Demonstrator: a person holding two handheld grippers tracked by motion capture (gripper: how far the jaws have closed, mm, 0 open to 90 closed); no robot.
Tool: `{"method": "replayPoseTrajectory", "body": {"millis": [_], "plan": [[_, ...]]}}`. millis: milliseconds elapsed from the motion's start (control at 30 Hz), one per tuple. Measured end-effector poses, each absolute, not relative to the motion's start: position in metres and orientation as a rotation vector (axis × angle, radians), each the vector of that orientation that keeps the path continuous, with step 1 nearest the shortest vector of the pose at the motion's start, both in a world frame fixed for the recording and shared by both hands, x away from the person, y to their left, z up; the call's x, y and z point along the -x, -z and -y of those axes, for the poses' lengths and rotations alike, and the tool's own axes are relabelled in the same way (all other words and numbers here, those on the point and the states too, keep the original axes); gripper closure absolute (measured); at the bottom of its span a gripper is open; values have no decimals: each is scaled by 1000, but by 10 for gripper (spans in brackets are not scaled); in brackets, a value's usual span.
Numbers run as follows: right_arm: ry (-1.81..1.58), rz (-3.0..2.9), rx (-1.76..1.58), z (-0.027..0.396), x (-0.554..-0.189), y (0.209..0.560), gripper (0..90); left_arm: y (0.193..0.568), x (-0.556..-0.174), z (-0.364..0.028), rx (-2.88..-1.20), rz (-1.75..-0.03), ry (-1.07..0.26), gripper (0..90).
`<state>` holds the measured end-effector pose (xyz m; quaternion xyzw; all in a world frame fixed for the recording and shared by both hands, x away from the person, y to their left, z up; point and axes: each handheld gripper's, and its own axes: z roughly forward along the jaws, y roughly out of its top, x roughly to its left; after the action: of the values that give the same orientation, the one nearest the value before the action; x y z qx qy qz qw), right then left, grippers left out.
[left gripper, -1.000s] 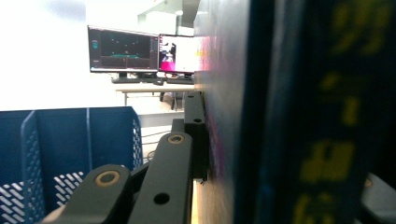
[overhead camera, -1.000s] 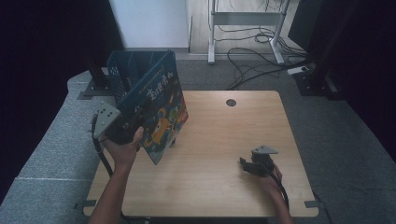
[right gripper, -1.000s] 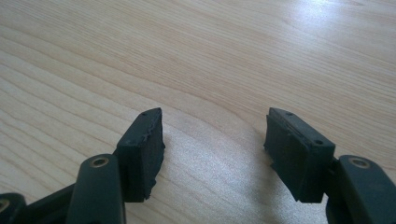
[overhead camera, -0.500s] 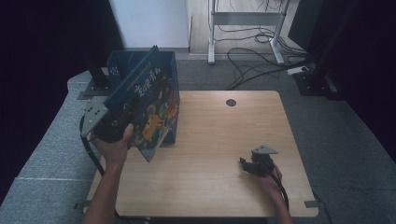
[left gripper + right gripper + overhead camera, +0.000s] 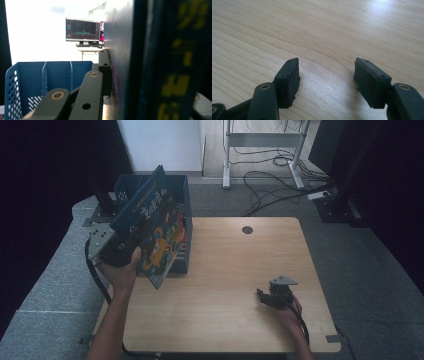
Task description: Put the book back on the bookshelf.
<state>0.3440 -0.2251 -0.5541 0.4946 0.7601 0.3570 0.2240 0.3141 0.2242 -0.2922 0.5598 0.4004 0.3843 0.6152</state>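
Note:
A dark blue picture book (image 5: 161, 236) with yellow characters and a colourful cover hangs tilted above the table's left edge, its upper part over the blue crate (image 5: 187, 204). My left gripper (image 5: 131, 248) is shut on the book's lower left edge. In the left gripper view the book's spine (image 5: 160, 62) stands close at the right, with one black finger (image 5: 104, 70) pressed flat against its cover. My right gripper (image 5: 263, 296) rests low on the wooden table (image 5: 235, 265) at the front right. Its jaws (image 5: 327, 75) are open, with bare wood between the pads.
The blue slotted crate (image 5: 32, 80) stands at the table's far left corner, with dividers inside. A round cable hole (image 5: 247, 229) sits near the table's far edge. Grey carpet surrounds the table; a desk frame and cables lie behind it.
The left hand has swung the book slightly left and more on edge, bringing its top over the crate. The right gripper has stayed in place.

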Motion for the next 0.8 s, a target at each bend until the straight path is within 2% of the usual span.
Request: {"method": "replayPoseTrajectory", "body": {"millis": [800], "plan": [[-982, -2097, -1366, 225, -344, 554, 360, 297, -341, -221, -1281, -986, -961, 821]]}}
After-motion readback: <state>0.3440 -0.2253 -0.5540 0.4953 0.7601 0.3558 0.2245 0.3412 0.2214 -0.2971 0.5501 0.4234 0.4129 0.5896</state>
